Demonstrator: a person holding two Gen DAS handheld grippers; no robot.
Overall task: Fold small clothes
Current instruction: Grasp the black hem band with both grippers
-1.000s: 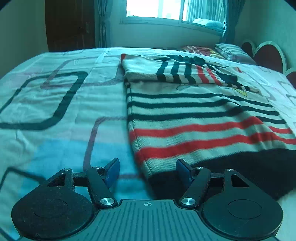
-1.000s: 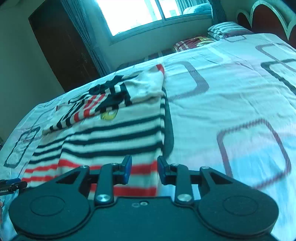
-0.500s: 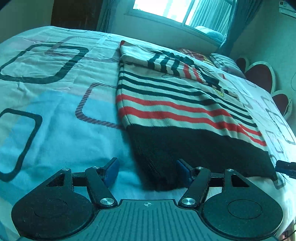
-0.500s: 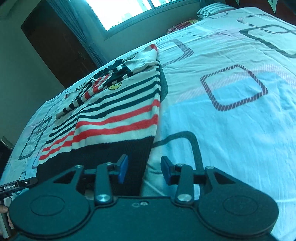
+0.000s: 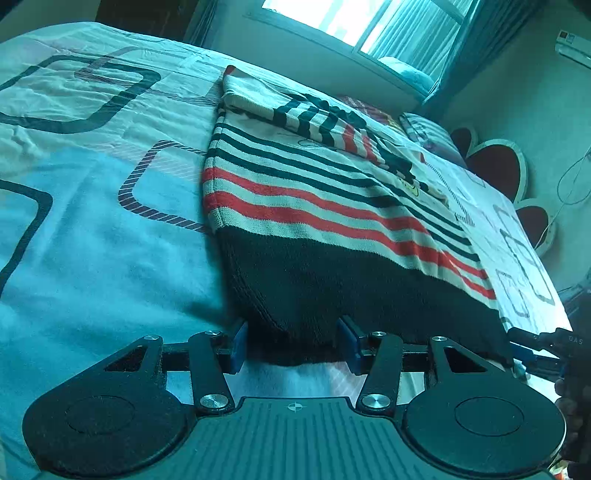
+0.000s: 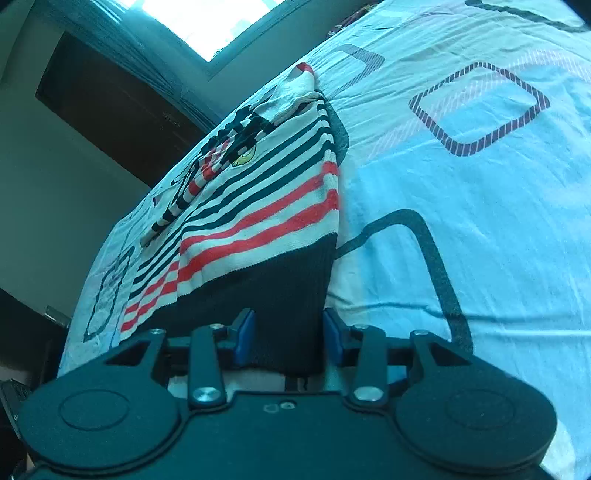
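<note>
A small striped sweater point(image 5: 317, 192), white with black and red stripes and a black hem band, lies flat on the bed with its sleeves folded across the chest. It also shows in the right wrist view point(image 6: 258, 206). My left gripper point(image 5: 293, 345) is open, its blue pads either side of the hem's left corner. My right gripper point(image 6: 288, 341) is open, its pads either side of the hem's right corner. The right gripper's tip shows at the far right of the left wrist view point(image 5: 543, 347).
The bed sheet point(image 5: 81, 229) is pale blue and white with dark square outlines. Pillows point(image 5: 428, 129) and a scalloped headboard point(image 5: 495, 166) lie to the right. A window point(image 5: 354, 18) and a dark door point(image 6: 110, 107) are behind the bed.
Both grippers have pulled back along the sweater from the striped part to its black hem. The hem's corners now sit between the open pads of each gripper.
</note>
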